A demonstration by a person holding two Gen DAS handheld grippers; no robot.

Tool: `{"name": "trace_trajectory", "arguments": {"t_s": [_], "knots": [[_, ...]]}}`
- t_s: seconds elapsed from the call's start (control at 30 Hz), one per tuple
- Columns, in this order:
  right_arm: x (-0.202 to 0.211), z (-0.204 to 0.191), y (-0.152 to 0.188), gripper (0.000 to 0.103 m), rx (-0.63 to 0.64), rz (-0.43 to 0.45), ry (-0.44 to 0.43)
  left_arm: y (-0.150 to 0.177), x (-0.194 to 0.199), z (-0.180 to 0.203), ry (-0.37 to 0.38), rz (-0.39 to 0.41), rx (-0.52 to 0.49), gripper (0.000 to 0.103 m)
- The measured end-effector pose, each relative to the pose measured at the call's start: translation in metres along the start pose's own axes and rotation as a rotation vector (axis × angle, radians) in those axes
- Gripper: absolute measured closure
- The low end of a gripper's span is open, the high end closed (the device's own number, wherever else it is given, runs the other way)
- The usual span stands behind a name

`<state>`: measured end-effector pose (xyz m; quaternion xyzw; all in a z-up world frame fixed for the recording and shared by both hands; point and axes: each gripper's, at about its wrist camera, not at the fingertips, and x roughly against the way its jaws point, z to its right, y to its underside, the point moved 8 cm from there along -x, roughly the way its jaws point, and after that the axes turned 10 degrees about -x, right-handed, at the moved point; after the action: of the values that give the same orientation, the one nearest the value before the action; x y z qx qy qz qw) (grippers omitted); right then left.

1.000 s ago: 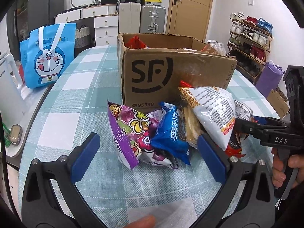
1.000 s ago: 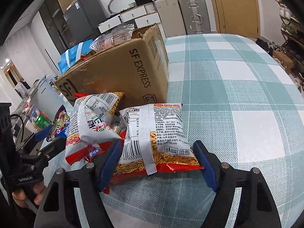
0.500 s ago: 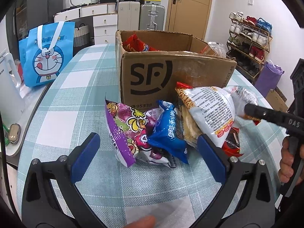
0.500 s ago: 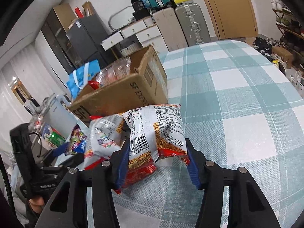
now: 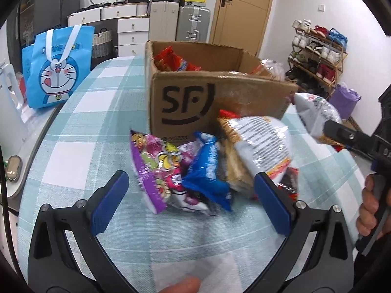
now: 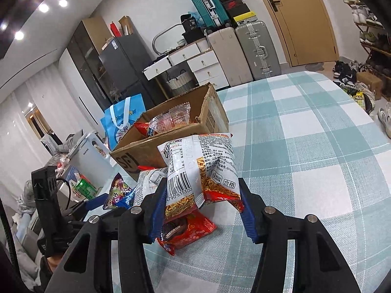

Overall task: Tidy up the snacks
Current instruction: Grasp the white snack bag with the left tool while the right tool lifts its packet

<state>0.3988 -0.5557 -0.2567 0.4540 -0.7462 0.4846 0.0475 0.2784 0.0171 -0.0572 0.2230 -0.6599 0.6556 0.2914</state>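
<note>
My right gripper (image 6: 202,210) is shut on a white and red noodle snack bag (image 6: 200,168) and holds it above the table, beside the SF cardboard box (image 6: 176,134); the bag also shows in the left wrist view (image 5: 315,114). The box (image 5: 207,102) holds red and clear packets. My left gripper (image 5: 193,205) is open and empty in front of a snack pile: a purple bag (image 5: 156,168), a blue packet (image 5: 207,171) and a white noodle bag (image 5: 261,146). A red packet (image 6: 185,229) lies under the right gripper.
The table has a teal checked cloth (image 5: 92,127). A blue Doraemon bag (image 5: 56,66) stands at the left edge. Suitcases (image 6: 254,48), drawers and a shoe rack (image 5: 317,53) are behind the table. A white appliance (image 6: 90,156) sits off the table's left.
My right gripper closed on the noodle snack bag and lifted it off the table, up beside the box. My left gripper stayed open in place.
</note>
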Motion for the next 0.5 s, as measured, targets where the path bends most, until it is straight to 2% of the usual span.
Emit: {"name": "trace_trajectory", "arguments": {"t_s": [0.17, 0.37, 0.5], "knots": [[0.005, 0.002, -0.005, 0.05, -0.004, 0.021, 0.006, -0.007, 0.004, 0.014, -0.02, -0.003, -0.017, 0.001], [0.011, 0.005, -0.008, 0.05, -0.014, 0.035, 0.005, -0.016, 0.009, 0.025, -0.042, -0.001, 0.008, 0.001], [0.018, 0.005, -0.012, 0.05, -0.014, 0.048, 0.003, -0.016, 0.015, 0.033, -0.071, -0.004, -0.026, 0.001]]}}
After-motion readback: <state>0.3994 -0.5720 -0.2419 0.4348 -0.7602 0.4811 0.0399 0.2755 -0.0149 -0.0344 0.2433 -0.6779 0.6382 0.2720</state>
